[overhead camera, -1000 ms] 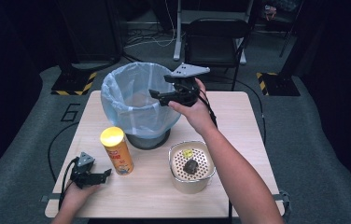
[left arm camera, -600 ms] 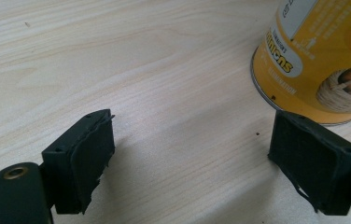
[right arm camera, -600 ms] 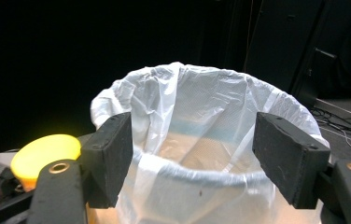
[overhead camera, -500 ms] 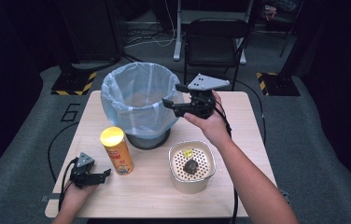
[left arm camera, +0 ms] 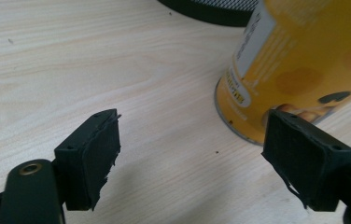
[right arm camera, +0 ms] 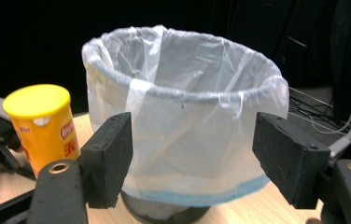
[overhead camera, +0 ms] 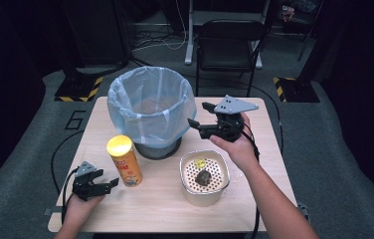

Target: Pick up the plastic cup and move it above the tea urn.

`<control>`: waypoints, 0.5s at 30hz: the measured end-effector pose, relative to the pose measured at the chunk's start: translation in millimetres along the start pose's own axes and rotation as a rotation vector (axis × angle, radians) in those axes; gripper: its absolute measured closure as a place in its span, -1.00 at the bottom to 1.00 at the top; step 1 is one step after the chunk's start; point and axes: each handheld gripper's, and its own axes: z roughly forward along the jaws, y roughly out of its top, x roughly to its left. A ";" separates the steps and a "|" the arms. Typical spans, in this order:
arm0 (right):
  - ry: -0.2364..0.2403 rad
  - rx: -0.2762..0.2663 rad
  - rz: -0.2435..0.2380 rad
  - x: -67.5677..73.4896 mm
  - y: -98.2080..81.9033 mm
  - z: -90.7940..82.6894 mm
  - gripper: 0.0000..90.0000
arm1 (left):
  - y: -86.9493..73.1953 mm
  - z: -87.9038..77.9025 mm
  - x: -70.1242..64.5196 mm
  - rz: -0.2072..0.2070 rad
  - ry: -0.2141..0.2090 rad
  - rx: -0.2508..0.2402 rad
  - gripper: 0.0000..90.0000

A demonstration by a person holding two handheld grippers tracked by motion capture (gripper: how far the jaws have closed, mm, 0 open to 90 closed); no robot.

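Observation:
A bin lined with a pale blue bag stands at the back of the wooden table. My right gripper hovers just right of the bin, pointing at the bag; its jaws have just closed a little and stand open with nothing between them. A yellow chip can stands upright left of centre. My left gripper rests on the table near the front left corner, aimed at the can. Its jaws have just been closing but are still apart, with bare wood between them.
A white perforated bowl sits in front of the right hand, holding a dark lump and a small yellow piece. A black chair stands behind the table. Cables trail off both grippers and across the floor.
The right gripper has drawn back from over the bin's rim to the right and sunk slightly. The left hand has stayed put while its jaws narrowed.

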 end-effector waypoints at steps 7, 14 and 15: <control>-0.020 0.022 -0.003 4.8 -13.3 -5.6 -0.37 | 5.7 -8.4 -3.3 -0.015 -0.013 -0.037 -0.48; -0.012 -0.004 0.048 9.2 -29.8 -18.6 -0.37 | 10.6 -15.1 -9.8 0.013 -0.048 -0.051 -0.60; -0.017 -0.002 0.054 9.8 -34.0 -20.9 -0.37 | 10.9 -14.7 -10.9 0.005 -0.045 -0.069 -0.64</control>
